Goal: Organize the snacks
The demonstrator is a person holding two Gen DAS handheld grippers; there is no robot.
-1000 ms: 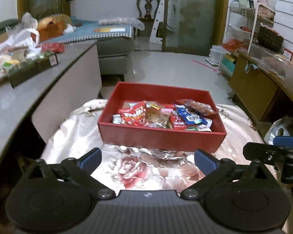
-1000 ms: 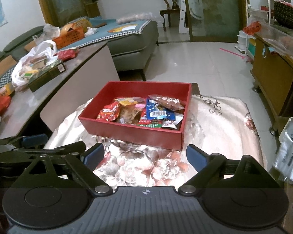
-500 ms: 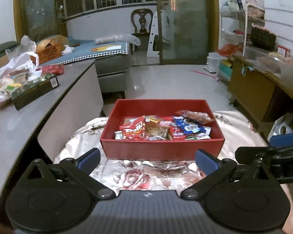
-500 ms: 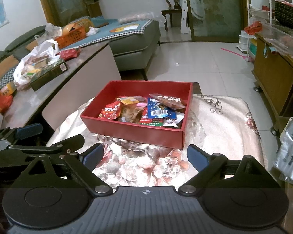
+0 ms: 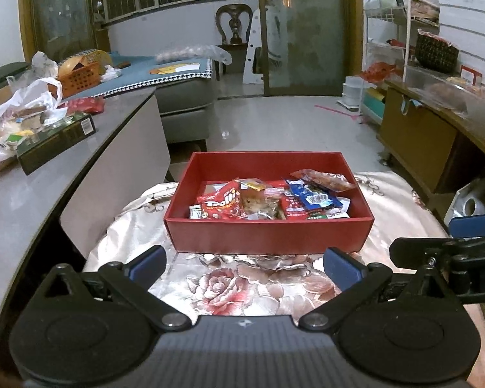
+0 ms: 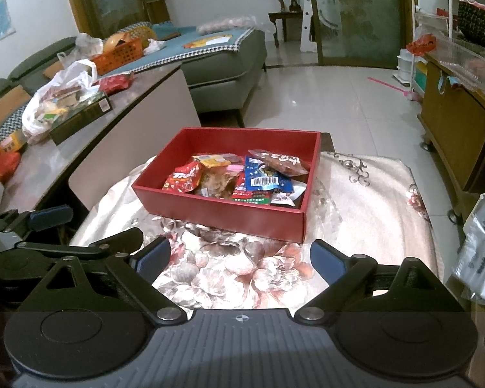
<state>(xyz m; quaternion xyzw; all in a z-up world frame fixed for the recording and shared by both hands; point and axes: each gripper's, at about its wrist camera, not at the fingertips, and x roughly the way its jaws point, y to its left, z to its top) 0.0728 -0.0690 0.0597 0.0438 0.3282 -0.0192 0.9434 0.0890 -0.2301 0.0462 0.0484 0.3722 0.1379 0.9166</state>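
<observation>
A red box (image 5: pixel 268 236) sits on a floral-cloth table (image 5: pixel 223 287) and holds several snack packets, among them a red packet (image 5: pixel 221 205), a blue packet (image 5: pixel 310 194) and a brown packet (image 5: pixel 323 179). It also shows in the right wrist view (image 6: pixel 223 213), with the blue packet (image 6: pixel 265 177). My left gripper (image 5: pixel 244 266) is open and empty, just in front of the box. My right gripper (image 6: pixel 239 257) is open and empty, in front of the box's right corner. Each gripper shows in the other's view, the right one (image 5: pixel 449 252) and the left one (image 6: pixel 45 223).
A grey counter (image 5: pixel 48 168) runs along the left with a white bag (image 5: pixel 19 119) and a dark carton (image 5: pixel 55 142). A wooden cabinet (image 5: pixel 417 142) stands on the right. A sofa (image 6: pixel 223 61) is behind. A plastic bag (image 6: pixel 481 252) hangs at right.
Both grippers have drawn back a little and the left view has levelled, so the box sits farther off and centred. Both stay open and empty.
</observation>
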